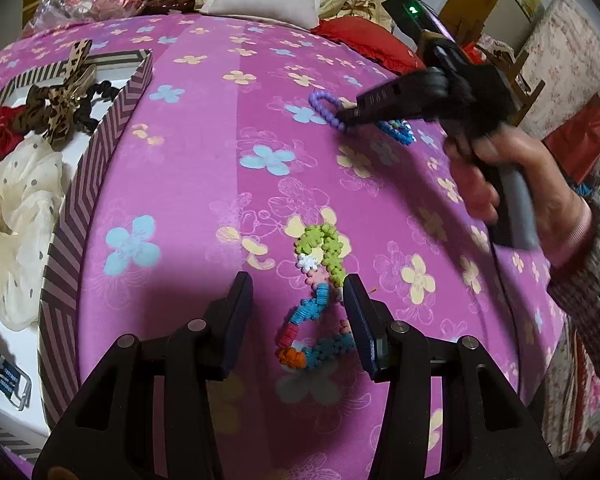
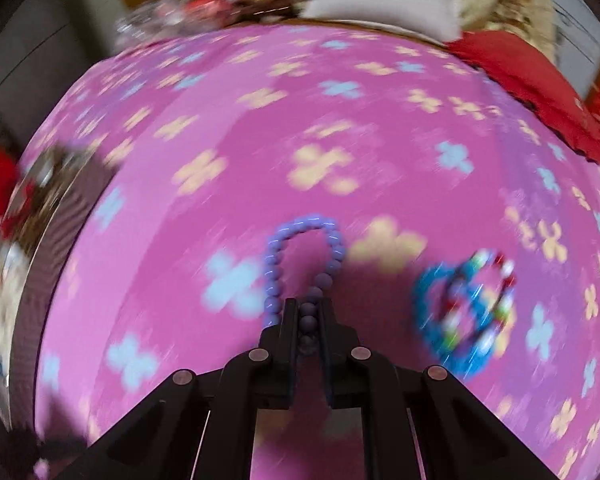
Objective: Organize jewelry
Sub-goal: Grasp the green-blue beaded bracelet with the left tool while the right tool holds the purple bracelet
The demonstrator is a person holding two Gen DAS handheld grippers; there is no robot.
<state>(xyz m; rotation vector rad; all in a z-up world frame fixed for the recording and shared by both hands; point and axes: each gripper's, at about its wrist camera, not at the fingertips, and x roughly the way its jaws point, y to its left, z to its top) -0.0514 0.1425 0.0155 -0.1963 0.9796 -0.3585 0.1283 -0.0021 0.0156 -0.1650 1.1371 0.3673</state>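
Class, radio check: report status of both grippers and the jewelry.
Right gripper shut on purple bead bracelet. Left gripper open over multicolour bracelet. Striped box left, path clear.

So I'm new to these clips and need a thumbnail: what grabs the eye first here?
The pink flowered bedspread fills both views. On it, the right gripper has shut its fingers on a lilac bead bracelet, beside a blurred blue multicoloured bracelet. Nearer, the left gripper hangs open around a multicoloured bead strand, with a striped box of scrunchies at far left.
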